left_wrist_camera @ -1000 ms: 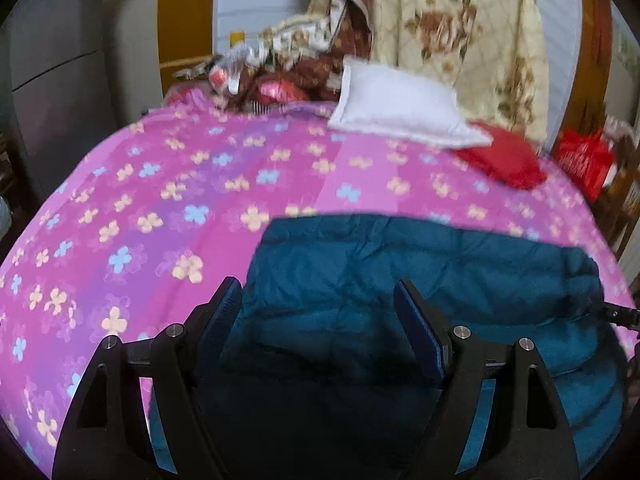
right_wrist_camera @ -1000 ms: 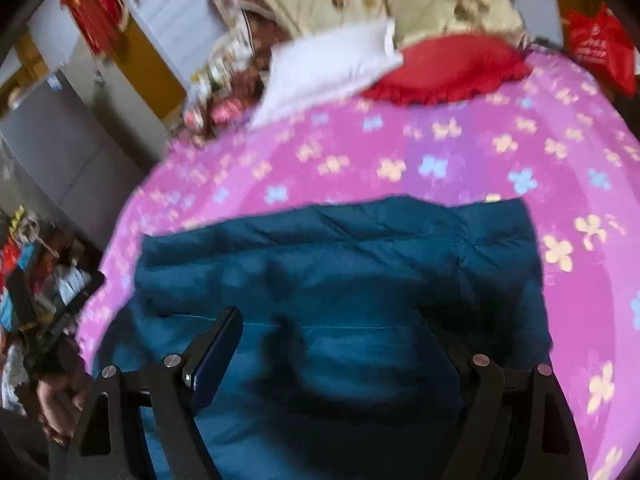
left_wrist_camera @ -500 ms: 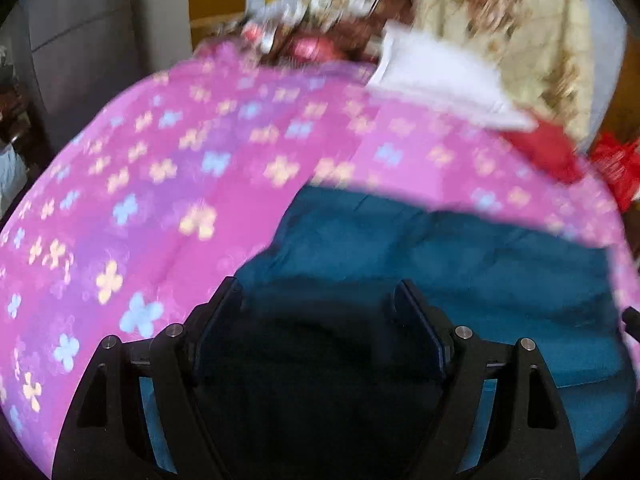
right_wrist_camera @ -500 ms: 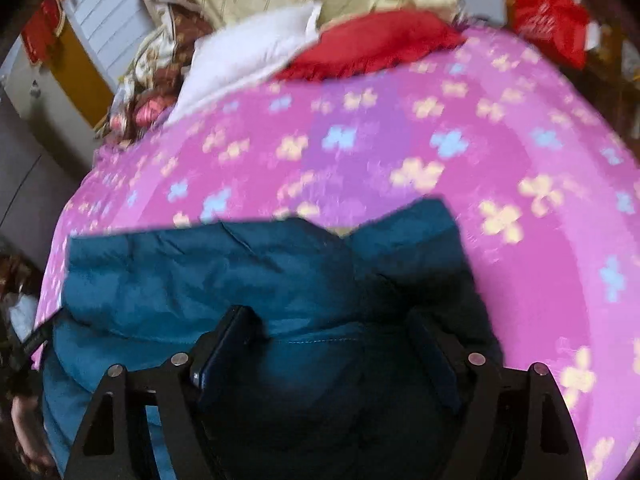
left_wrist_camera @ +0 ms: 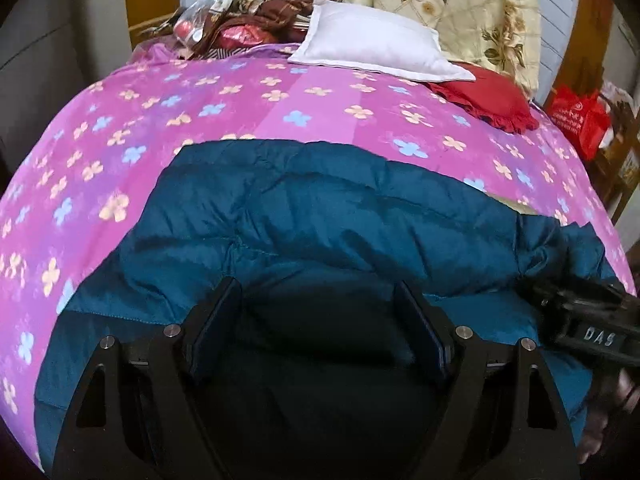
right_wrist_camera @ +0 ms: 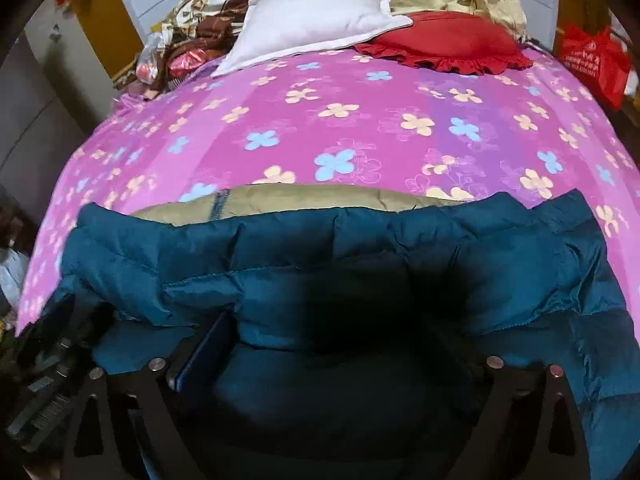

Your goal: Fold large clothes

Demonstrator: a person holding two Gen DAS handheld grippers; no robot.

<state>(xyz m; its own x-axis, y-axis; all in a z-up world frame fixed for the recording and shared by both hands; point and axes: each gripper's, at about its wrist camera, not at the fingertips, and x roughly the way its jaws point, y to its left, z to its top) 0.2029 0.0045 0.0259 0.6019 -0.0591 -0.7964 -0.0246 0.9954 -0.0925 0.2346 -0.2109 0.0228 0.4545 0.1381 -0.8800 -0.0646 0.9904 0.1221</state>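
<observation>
A teal puffer jacket (left_wrist_camera: 320,216) lies across the near part of a bed with a pink flowered cover (left_wrist_camera: 240,96). It also shows in the right wrist view (right_wrist_camera: 400,248), with its tan lining (right_wrist_camera: 304,198) showing at the far edge. My left gripper (left_wrist_camera: 318,332) is open, its fingers wide apart over the jacket's near part. My right gripper (right_wrist_camera: 344,356) is open over the jacket too; its left finger (right_wrist_camera: 204,352) shows, the right one is sunk in fabric. The right gripper's body (left_wrist_camera: 592,320) shows at the right of the left wrist view.
A white pillow (left_wrist_camera: 376,44) and a red frilled cushion (left_wrist_camera: 488,100) lie at the bed's far end, with a pile of patterned bedding (left_wrist_camera: 256,12) and a floral quilt (left_wrist_camera: 452,4) behind. A red bag (left_wrist_camera: 580,120) stands at the far right. Grey cabinet at left.
Both grippers have pulled back toward the near edge. The jacket's far edge now lies nearer me, more bunched, and its tan lining shows at the far edge.
</observation>
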